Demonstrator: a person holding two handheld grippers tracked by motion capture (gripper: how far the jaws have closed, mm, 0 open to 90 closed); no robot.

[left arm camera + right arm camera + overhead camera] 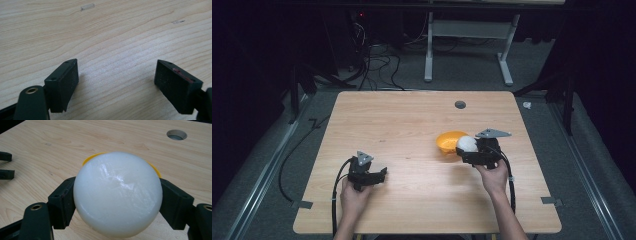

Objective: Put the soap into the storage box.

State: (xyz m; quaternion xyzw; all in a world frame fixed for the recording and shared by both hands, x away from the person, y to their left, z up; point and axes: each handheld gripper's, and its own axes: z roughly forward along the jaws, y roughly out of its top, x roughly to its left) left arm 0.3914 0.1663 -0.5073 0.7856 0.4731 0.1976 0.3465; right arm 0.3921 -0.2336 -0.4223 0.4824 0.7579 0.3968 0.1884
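Observation:
A white ball [117, 193] fills the space between the jaws of my right gripper [467, 148], which is shut on it. In the high view the white ball [467, 143] hangs at the near right edge of a yellow bowl [448, 141] on the wooden table [402, 125]. The bowl's rim [91, 158] peeks out behind the ball. My left gripper [381, 175] rests low over the table's near left part, open, with bare wood between its pads [66, 80].
A round cable hole [460, 104] sits near the table's far edge, also seen as the hole [176, 135] in the right gripper view. Cables and a white desk frame [469, 45] stand on the floor beyond the table.

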